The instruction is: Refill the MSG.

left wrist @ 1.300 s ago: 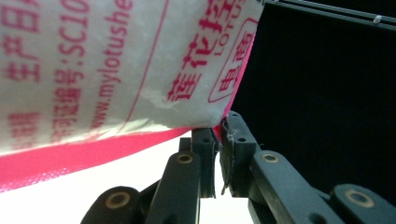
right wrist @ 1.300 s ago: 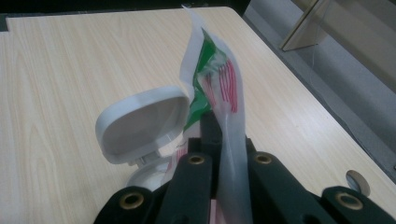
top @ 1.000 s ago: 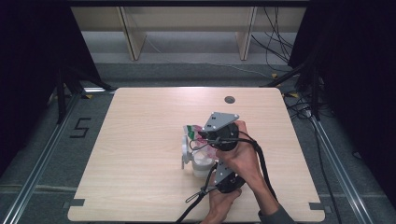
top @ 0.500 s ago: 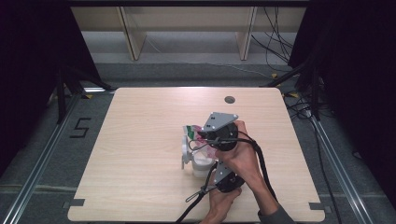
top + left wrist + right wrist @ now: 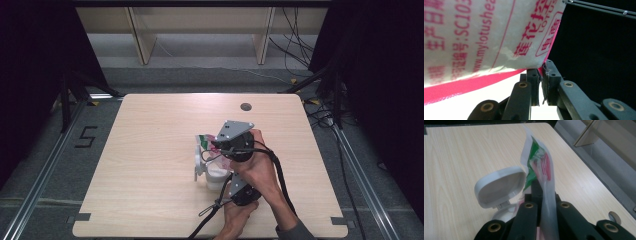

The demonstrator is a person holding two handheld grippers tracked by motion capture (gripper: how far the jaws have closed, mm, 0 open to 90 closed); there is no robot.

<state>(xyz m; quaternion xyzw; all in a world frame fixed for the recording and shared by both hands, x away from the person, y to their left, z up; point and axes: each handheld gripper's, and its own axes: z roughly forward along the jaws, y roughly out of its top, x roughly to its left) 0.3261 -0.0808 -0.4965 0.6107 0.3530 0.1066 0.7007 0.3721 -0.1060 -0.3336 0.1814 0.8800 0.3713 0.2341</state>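
– Why do both hands hold that packet [image 5: 206,145] over the white container [image 5: 216,176]?

– I think they want to tear it open, or to pour from it. The right gripper [image 5: 543,191] has its jaws pressed together on the upper edge of the packet, where the green and red print is. The left gripper [image 5: 541,82] pinches a lower corner, by the pink border. So the packet is stretched between them, above the container.

– And where is all this on the counter [image 5: 150,150]?

– A little toward 5 o'clock from the middle, close to the person. The dark hole [image 5: 245,106] in the counter is far away, toward 12 o'clock.

– Is something inside the container?

– Its hinged lid [image 5: 500,185] stands open at the 9 o'clock side. Inside I see only white; whether that is contents or the bare bottom, I cannot tell. The packet looks still sealed to me.
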